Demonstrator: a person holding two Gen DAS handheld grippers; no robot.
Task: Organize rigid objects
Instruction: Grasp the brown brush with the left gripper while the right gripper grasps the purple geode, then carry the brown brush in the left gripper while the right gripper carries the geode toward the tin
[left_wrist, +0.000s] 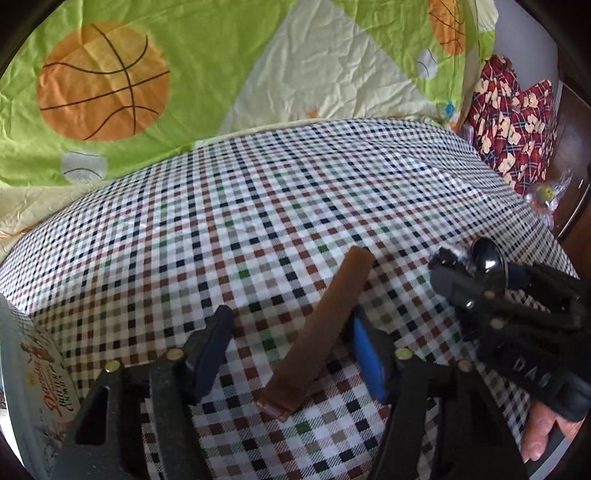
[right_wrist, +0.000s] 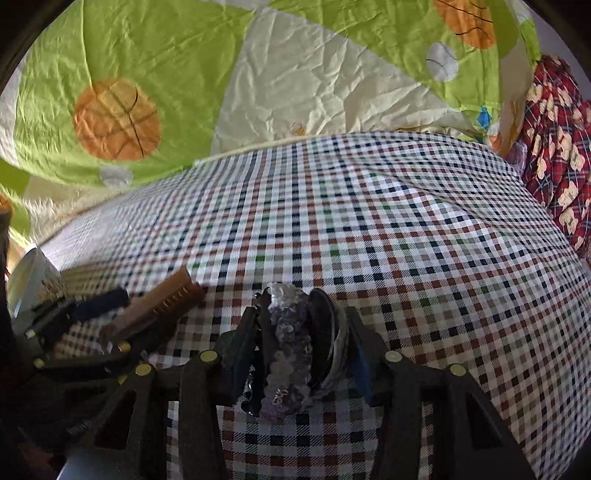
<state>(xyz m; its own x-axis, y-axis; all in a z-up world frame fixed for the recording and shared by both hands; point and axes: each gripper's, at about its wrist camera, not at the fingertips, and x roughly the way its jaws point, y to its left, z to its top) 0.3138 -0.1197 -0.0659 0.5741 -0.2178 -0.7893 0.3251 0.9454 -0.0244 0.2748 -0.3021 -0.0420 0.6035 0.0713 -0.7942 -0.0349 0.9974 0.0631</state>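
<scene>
A long brown comb (left_wrist: 317, 332) lies on the checked cloth (left_wrist: 258, 221), its teeth showing in the right wrist view (right_wrist: 166, 302). My left gripper (left_wrist: 291, 317) stands open around it: the comb rests against the blue pad of the right-hand finger (left_wrist: 369, 362), while the left-hand finger (left_wrist: 210, 347) is clear of it. My right gripper (right_wrist: 301, 317) is shut on a beaded hair clip (right_wrist: 288, 339) with purple and clear stones and a glossy dark part. In the left wrist view that gripper (left_wrist: 461, 269) sits just to the right of the comb, with the glossy part (left_wrist: 487, 258) sticking up.
A round printed tin (left_wrist: 33, 369) stands at the left edge, also seen as the tin (right_wrist: 29, 280) in the right wrist view. A green basketball-print quilt (left_wrist: 184, 74) lies behind the cloth, red patterned fabric (left_wrist: 517, 125) at the right. A hand (left_wrist: 539, 435) holds the right gripper.
</scene>
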